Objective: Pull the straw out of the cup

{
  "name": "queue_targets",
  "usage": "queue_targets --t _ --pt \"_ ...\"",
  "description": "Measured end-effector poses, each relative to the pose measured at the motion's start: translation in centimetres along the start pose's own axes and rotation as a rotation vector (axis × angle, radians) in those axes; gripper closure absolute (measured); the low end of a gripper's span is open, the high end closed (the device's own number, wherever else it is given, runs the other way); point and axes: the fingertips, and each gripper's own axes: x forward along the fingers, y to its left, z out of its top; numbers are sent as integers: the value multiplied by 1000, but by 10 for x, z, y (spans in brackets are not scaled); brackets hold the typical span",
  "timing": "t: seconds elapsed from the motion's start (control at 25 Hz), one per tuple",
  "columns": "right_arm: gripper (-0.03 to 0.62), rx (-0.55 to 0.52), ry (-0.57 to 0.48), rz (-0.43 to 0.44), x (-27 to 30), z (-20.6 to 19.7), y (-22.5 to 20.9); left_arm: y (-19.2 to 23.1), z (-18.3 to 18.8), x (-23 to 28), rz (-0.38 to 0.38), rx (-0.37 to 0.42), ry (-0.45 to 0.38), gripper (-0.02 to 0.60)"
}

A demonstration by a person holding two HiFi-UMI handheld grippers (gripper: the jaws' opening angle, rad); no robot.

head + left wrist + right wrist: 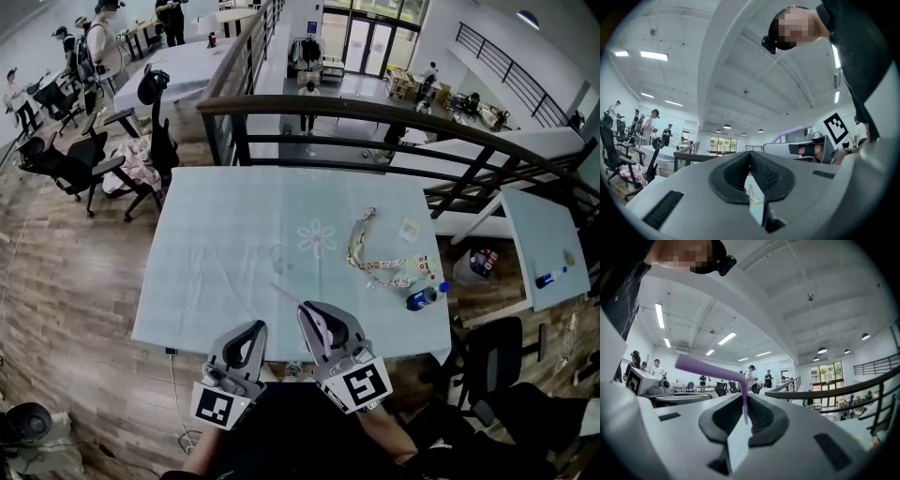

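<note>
My right gripper (308,310) is shut on a thin purple straw (286,293) above the near edge of the pale blue table (216,281). In the right gripper view the straw (710,369) is bent, its lower end pinched between the dark pads (761,414) of my right gripper (746,412). A faint clear cup (278,258) stands on the table just beyond the straw. Beside it on the left my left gripper (255,328) is shut and holds nothing. In the left gripper view the tips of the left gripper (750,154) meet, and the straw (787,136) shows at the right.
On the table lie a flower shape (317,237), a patterned lanyard (375,260), a small card (410,230) and a blue-capped bottle (427,296) at the right edge. A dark railing (375,112) runs behind the table. Office chairs (150,141) stand to the left.
</note>
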Motion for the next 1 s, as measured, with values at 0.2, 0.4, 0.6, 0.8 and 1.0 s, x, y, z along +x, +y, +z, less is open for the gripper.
queue_targets --t 0.2,0.4,0.6,0.8,1.0 --pt "556 2 11 25 2 -3 5 0 -1 0 3 2 0 569" --pt "556 7 5 28 4 -1 5 0 -1 2 -1 5 0 569" --pt "556 7 -2 20 4 0 -1 0 -1 4 -1 5 3 569" --pt "556 8 1 24 3 -2 -4 -1 -1 10 -5 13 -1 569" --pt "556 11 -2 21 7 -6 -12 1 -6 17 -5 11 7 569"
